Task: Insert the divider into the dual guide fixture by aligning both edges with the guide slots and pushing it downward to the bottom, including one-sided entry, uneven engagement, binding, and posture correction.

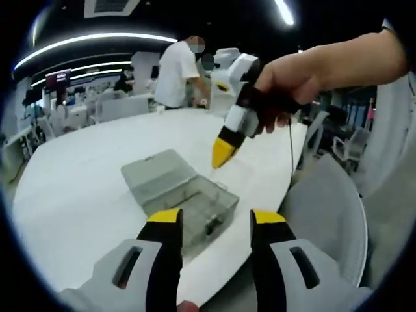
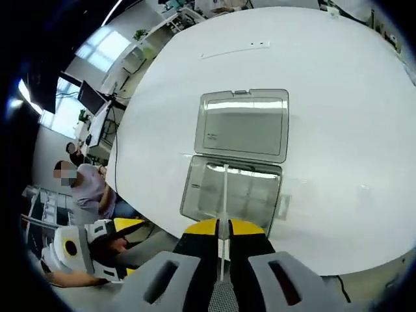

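Note:
A clear plastic fixture box lies open on the white table, its slotted base (image 2: 260, 195) nearer me and its lid (image 2: 244, 123) folded flat beyond. My right gripper (image 2: 221, 229) is shut on a thin clear divider (image 2: 225, 188), seen edge-on and hanging above the base. In the left gripper view the right gripper (image 1: 223, 153), held by a hand, points its yellow tips down over the base (image 1: 208, 208), beside the lid (image 1: 159, 172). My left gripper (image 1: 216, 221) is open with nothing between its fingers, close to the table's near edge in front of the box.
The round white table (image 1: 84, 175) ends just before the box. A grey chair (image 1: 325, 208) stands at its right. A person in a white shirt (image 1: 175, 71) stands at the far side. Another person (image 2: 88, 192) sits off the table, near my left gripper (image 2: 97, 250).

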`<state>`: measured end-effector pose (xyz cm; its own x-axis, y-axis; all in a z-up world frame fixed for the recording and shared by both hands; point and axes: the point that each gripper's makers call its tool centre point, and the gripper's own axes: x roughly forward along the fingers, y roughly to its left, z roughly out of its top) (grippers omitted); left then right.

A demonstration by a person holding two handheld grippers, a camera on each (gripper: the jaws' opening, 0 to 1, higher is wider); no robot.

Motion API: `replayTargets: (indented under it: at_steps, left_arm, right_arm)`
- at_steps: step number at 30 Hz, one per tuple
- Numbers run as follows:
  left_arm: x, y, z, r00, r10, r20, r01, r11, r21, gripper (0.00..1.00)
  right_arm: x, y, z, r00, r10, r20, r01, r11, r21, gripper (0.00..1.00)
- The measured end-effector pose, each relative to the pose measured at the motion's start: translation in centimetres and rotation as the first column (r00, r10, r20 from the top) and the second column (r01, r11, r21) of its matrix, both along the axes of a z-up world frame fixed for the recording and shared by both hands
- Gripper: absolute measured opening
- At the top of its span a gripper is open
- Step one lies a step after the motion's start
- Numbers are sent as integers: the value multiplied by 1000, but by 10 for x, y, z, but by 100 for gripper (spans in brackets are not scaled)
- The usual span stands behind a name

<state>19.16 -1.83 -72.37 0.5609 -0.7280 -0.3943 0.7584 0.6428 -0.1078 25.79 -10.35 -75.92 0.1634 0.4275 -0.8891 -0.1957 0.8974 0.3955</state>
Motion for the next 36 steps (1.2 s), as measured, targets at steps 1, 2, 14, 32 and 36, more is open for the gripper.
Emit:
replayTargets:
  at_steps: [1, 2, 14, 32, 36]
  left_arm:
    - [-1, -1, 0, 1000, -4, -3, 4, 1000, -1, 39]
    - [-2, -2, -1, 1000, -8, 0, 8, 1000, 0, 39]
    - [0, 0, -2, 1000, 4, 10, -4, 1000, 6, 40]
    - [3, 9, -9, 997, 57, -43, -56, 998, 18, 56]
    - [3, 11, -11, 996, 68, -62, -67, 998, 20, 61]
  right_arm:
    - [1, 1, -1, 1000, 3, 2, -3, 1000, 0, 0]
    - [2, 0, -3, 1000, 2, 11, -2, 1000, -15, 0]
    - [5, 3, -16, 999, -30, -21, 28, 995, -95, 0]
    - [-3, 8, -23, 995, -46, -84, 29, 982, -189, 0]
    - [-1, 8, -25, 994, -48, -95, 28, 979, -202, 0]
